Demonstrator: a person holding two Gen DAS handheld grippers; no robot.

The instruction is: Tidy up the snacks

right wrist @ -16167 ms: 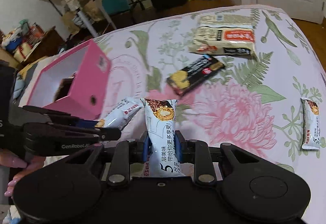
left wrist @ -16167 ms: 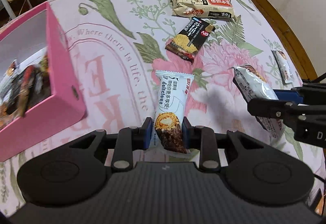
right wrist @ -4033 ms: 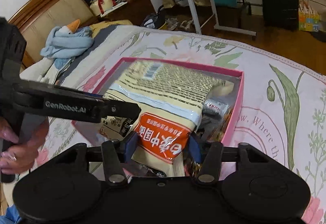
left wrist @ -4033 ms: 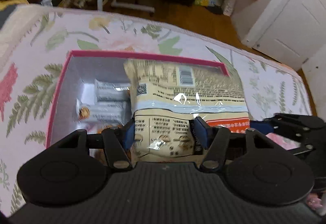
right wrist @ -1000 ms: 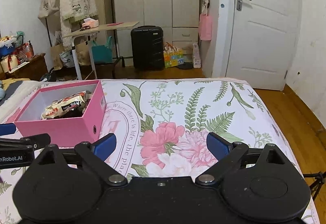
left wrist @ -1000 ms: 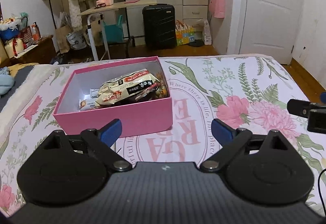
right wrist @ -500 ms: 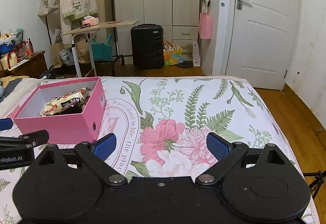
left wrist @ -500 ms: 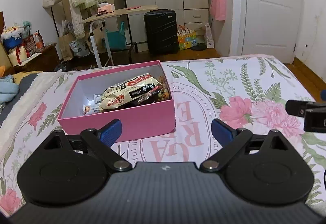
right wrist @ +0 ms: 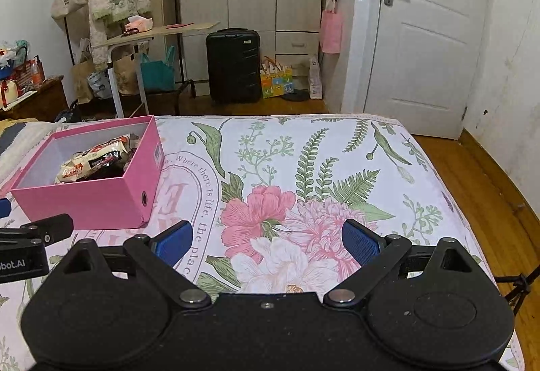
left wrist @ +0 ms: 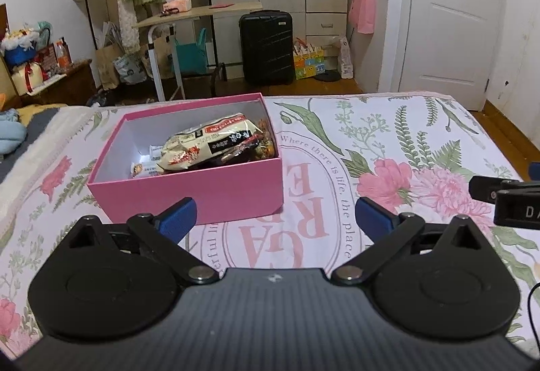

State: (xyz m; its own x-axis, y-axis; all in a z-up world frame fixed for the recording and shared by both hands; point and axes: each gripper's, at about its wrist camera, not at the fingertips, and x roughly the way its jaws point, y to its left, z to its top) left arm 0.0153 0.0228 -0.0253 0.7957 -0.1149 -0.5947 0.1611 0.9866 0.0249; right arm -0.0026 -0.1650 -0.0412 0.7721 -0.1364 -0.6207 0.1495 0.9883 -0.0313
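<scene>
A pink box (left wrist: 189, 189) stands on the floral bedspread, left of centre; it also shows in the right wrist view (right wrist: 87, 202). Inside lies a large cream snack bag (left wrist: 209, 143) on top of smaller white bars (left wrist: 145, 168) and dark packets. The bag also shows in the right wrist view (right wrist: 91, 162). My left gripper (left wrist: 273, 216) is open and empty, held back from the box's near wall. My right gripper (right wrist: 266, 239) is open and empty over the pink flower print, to the right of the box.
The floral bedspread (right wrist: 303, 168) ends at a wooden floor on the right. Beyond the bed stand a black suitcase (right wrist: 233, 64), a side table (left wrist: 199, 13), a wardrobe and a white door (right wrist: 432, 44). Each gripper's tip shows at the edge of the other's view.
Both grippers, open and empty, have shifted only slightly; the box sits a little more central in the left wrist view. Nothing in the box has moved.
</scene>
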